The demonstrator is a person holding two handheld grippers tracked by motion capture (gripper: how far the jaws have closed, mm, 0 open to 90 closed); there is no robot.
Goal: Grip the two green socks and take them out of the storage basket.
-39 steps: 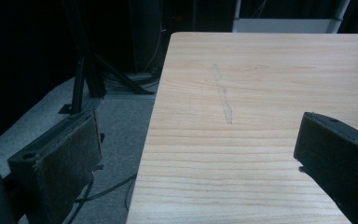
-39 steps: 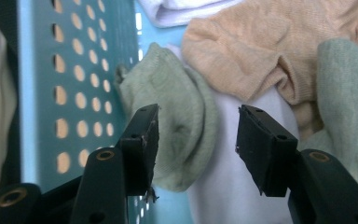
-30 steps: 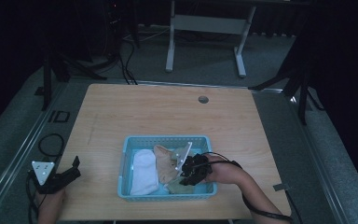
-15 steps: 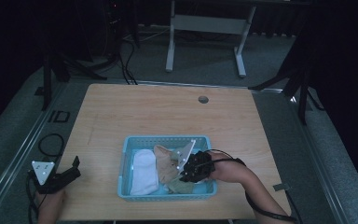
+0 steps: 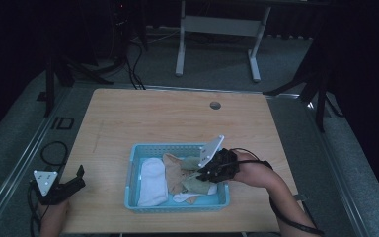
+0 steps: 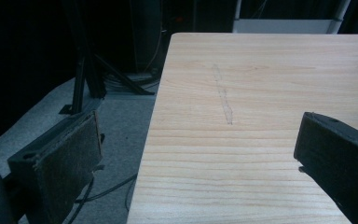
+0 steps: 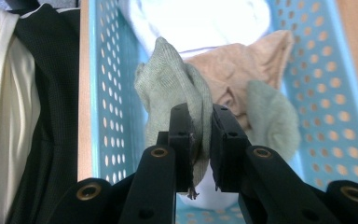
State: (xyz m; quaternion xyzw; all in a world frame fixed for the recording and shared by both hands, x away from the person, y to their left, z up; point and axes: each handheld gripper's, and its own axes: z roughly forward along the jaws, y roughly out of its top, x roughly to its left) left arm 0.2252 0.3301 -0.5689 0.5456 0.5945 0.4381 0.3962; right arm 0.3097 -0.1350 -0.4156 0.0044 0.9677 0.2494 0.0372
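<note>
1. The green sock [image 7: 177,88] is pinched between the jaws of the right gripper [image 7: 200,140], which have just been closing on it. A fold of it bulges above the jaw tips, and a bit of its edge hangs out below the pads.
2. It hangs over the blue basket [image 5: 133,173], at the basket's right end, touching or just above the tan cloth [image 7: 242,70] and a second green piece [image 7: 270,116]; the white cloth [image 5: 152,180] lies toward the left end.
3. The sock's free part trails away from the jaws into the basket, so I judge a straight lift is what clears it of the pile.
4. The basket sits on the table [image 5: 177,118] at the person's edge.
5. The left gripper [image 5: 59,187] rests at the table's near left corner, well apart from the basket, its jaws spread with nothing between them; the right hand is plainly the nearer one.
</note>
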